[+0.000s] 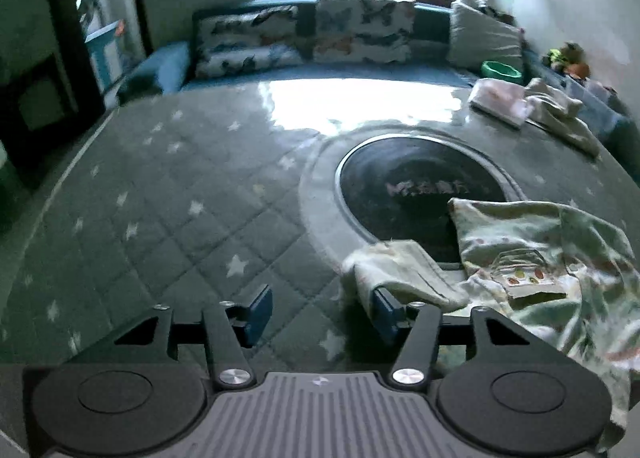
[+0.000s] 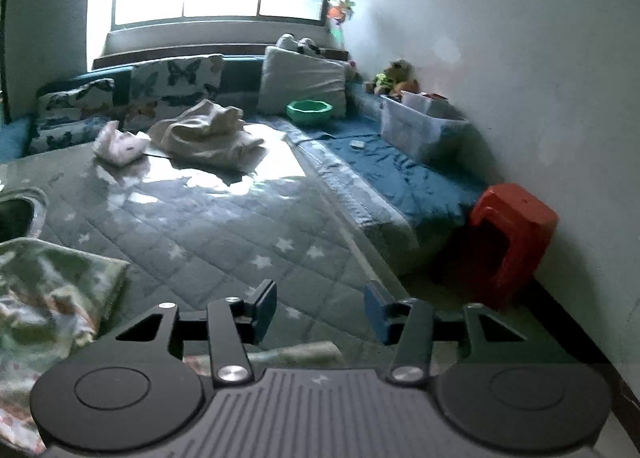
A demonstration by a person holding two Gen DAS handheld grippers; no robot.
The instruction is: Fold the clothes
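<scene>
One patterned green garment (image 1: 552, 258) lies rumpled at the near edge of the star-quilted table (image 1: 168, 217), partly over its round dark inset (image 1: 416, 185); two more clothes, a pink folded piece (image 2: 120, 145) and a cream heap (image 2: 208, 133), sit near the far edge; the left gripper (image 1: 320, 312) and right gripper (image 2: 320, 308) both hold their jaws apart, nothing between them; one sleeve (image 1: 400, 270) touches the left gripper's right finger.

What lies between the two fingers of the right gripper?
In the right wrist view, only the bare star-patterned quilted cover shows between the open fingers of the right gripper. The green printed garment lies off to its left.
</scene>
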